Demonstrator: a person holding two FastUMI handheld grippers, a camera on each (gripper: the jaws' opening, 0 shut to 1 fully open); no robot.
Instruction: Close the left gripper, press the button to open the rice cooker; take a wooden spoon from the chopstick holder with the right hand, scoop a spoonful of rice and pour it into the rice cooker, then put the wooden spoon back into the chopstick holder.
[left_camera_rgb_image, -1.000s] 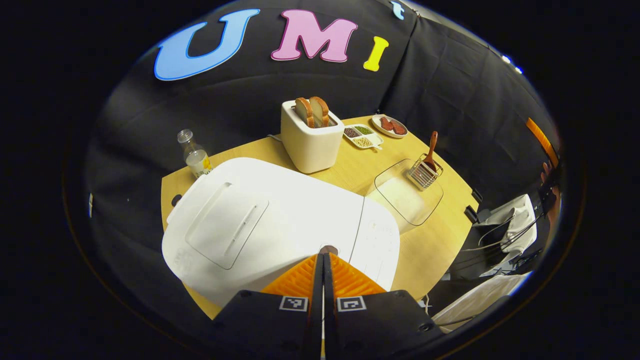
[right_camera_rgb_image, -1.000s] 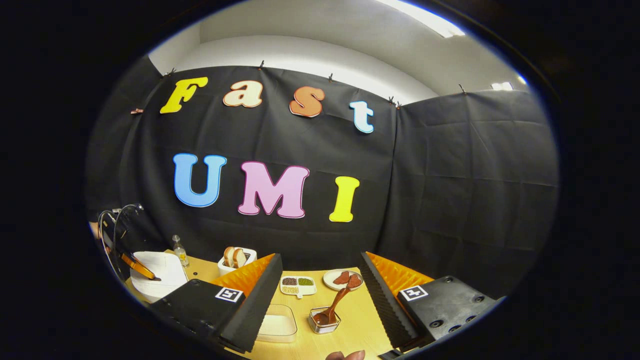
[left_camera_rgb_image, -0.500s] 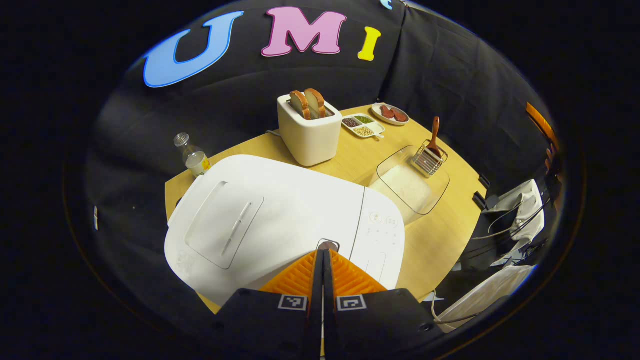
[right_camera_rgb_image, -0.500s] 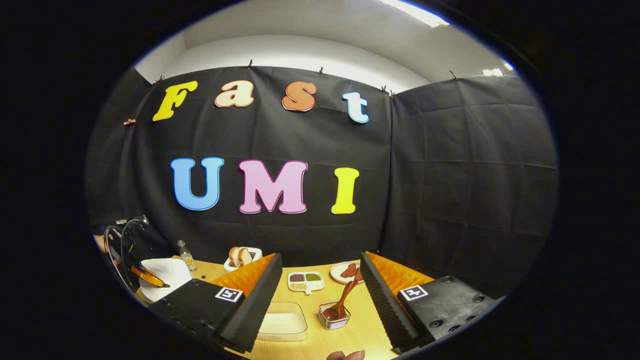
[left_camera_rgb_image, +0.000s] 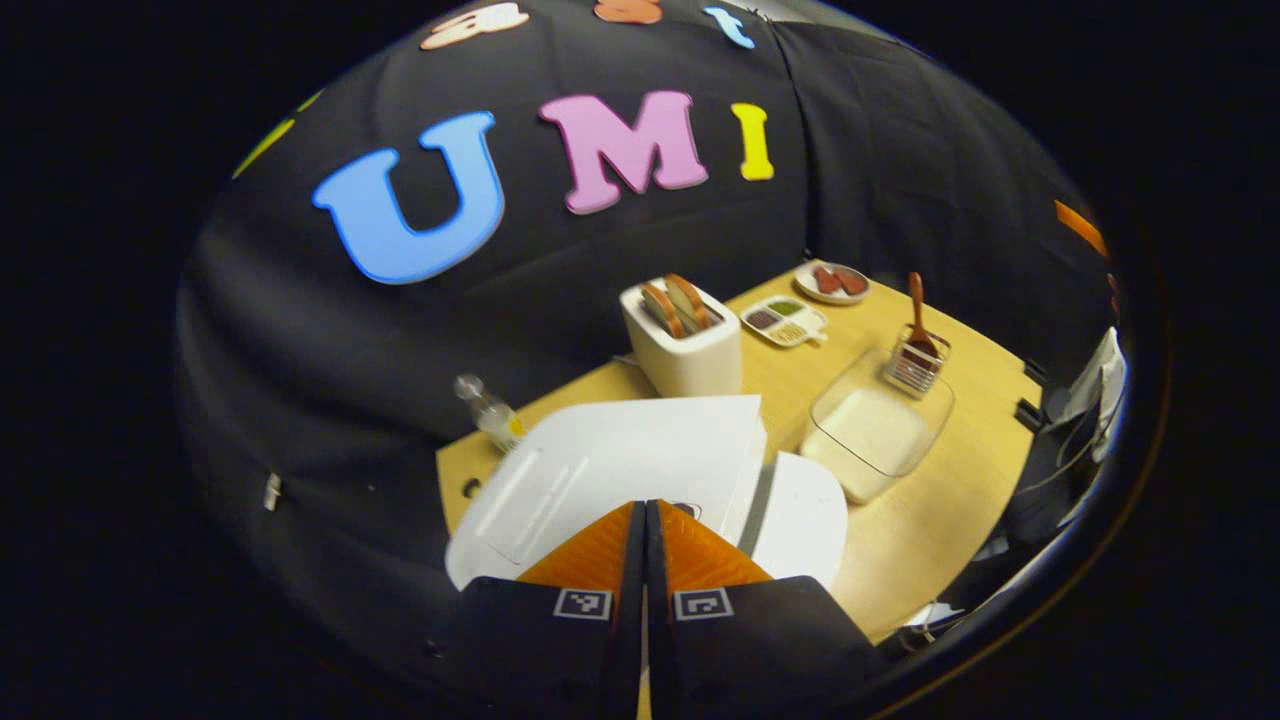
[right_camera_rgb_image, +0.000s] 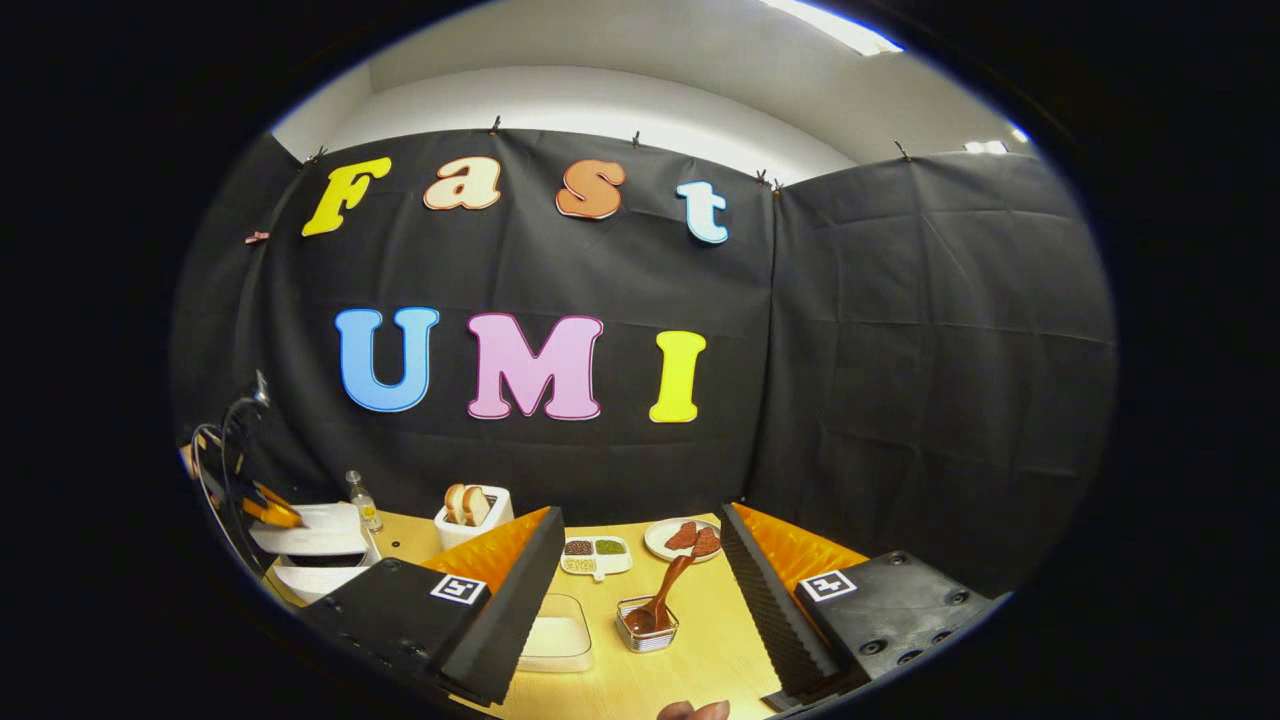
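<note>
1. White, smooth plastic rice cooker (left_camera_rgb_image: 800, 515): rounded-corner body at the near left edge of the table. Its flat lid (left_camera_rgb_image: 620, 460), with a shallow rectangular recess, stands lifted off the body, a dark gap between them; in the right gripper view the lid sits raised above the base at far left.
2. Left gripper (left_camera_rgb_image: 645, 515): ridged fingers pressed flat together with nothing between them, tips over the lid's front edge.
3. Right gripper (right_camera_rgb_image: 640, 545): ridged fingers spread wide and empty, held above the table's near side, with the holder showing between them.
4. Wooden spoon (right_camera_rgb_image: 665, 600): dark, glossy, slim handle leaning toward the back right, bowl down inside the chopstick holder (right_camera_rgb_image: 647, 632), a small square wire basket.
5. Clear container (left_camera_rgb_image: 880, 435): rounded-rectangular, transparent walls, a layer of white rice in the bottom; just beside the holder and near the cooker's right side.
6. Cream toaster (left_camera_rgb_image: 683, 345): boxy, matte, two bread slices standing in its slots, behind the cooker.
7. Divided dish (left_camera_rgb_image: 785, 320) of mixed grains and a round plate (left_camera_rgb_image: 833, 282) of reddish pieces, both toward the back edge.
8. Small clear bottle (left_camera_rgb_image: 487, 410), left rear corner.
9. Table (left_camera_rgb_image: 920, 545): pale wood grain, curved front edge; bare room at the front right, between container and edge.
</note>
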